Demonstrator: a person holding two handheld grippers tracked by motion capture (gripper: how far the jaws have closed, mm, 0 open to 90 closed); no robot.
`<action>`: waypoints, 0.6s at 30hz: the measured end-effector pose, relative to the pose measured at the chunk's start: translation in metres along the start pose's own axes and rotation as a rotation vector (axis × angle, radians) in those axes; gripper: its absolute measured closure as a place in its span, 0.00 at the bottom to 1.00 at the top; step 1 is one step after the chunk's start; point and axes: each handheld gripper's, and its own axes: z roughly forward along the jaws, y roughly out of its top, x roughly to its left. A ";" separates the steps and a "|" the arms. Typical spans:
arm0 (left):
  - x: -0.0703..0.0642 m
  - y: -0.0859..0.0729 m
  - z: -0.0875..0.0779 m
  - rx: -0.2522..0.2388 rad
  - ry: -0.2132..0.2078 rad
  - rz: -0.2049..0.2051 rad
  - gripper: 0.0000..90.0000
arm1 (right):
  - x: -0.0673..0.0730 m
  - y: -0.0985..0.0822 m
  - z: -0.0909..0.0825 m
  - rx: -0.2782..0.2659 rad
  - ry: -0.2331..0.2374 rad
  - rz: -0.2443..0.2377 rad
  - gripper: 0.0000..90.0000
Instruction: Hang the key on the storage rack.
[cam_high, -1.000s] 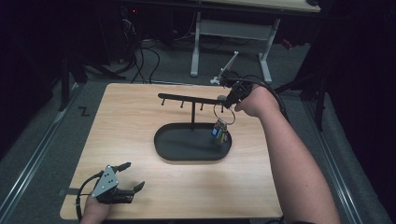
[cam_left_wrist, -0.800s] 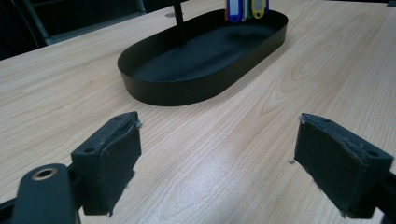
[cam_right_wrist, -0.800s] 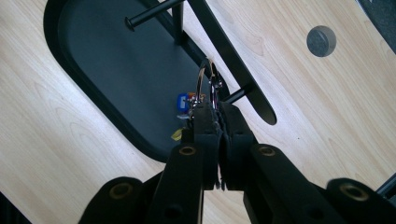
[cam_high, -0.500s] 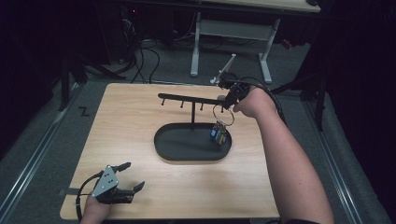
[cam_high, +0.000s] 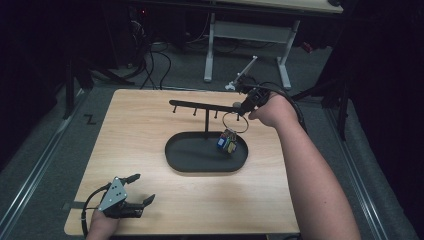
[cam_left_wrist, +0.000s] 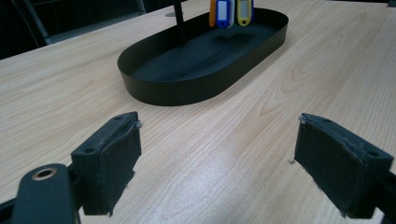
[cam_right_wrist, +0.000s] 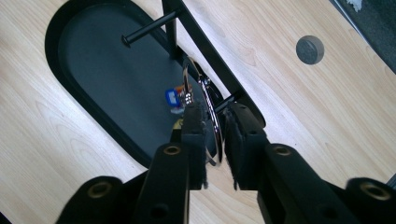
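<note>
The tray sits mid-surface, its rack standing in it. Tags hang over the tray's right end; left tool is at the near-left corner.

A pale wood-grain desk carries a matte black oval metal tray, above which hang blue, yellow and orange plastic key tags on a silver ring.

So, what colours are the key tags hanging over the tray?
Orange, blue and yellow key tags, clearest in the left gripper view.
</note>
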 end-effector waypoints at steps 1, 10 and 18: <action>0.000 0.000 0.000 0.000 -0.001 0.001 0.17 | 0.000 -0.001 0.000 -0.006 0.001 -0.004 0.85; 0.000 0.000 0.000 0.001 0.000 0.000 0.17 | 0.003 -0.006 0.000 -0.042 -0.014 0.047 0.51; -0.001 0.000 0.000 0.002 0.000 -0.001 0.17 | 0.005 -0.013 0.007 -0.056 0.001 0.066 0.40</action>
